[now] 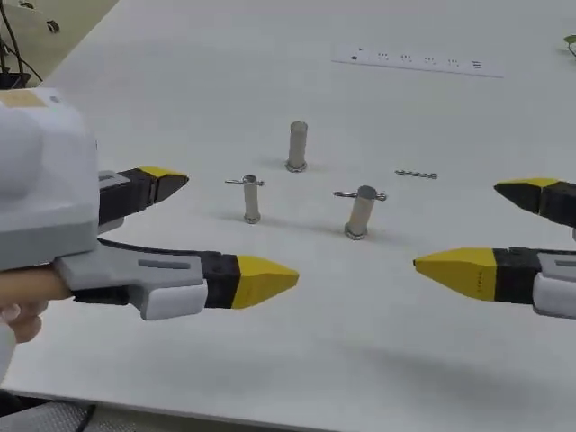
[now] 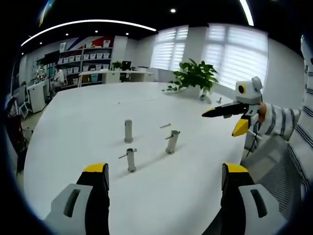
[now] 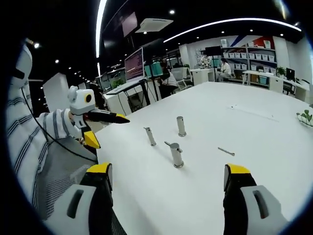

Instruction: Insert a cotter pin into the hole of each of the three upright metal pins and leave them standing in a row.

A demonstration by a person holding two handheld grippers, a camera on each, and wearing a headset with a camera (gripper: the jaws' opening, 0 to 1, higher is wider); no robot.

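Three upright metal pins stand on the white table [image 1: 378, 360]. The left front pin [image 1: 252, 200] and the right front pin [image 1: 360, 212] each carry a cotter pin through the top hole. Behind them the back pin [image 1: 297, 146] has nothing in it. A loose cotter pin [image 1: 416, 175] lies flat to the right. My left gripper [image 1: 242, 228] is open, in front of and left of the pins. My right gripper [image 1: 455, 225] is open on the right. In the left gripper view the pins [image 2: 131, 160] [image 2: 171, 142] [image 2: 128, 131] stand ahead of my left gripper [image 2: 165, 171].
A white power strip [image 1: 418, 63] lies at the far side of the table. A potted plant [image 2: 194, 76] stands on the table's far end in the left gripper view. The near table edge [image 1: 270, 409] runs just below my grippers. Desks and shelves [image 3: 254, 73] lie beyond.
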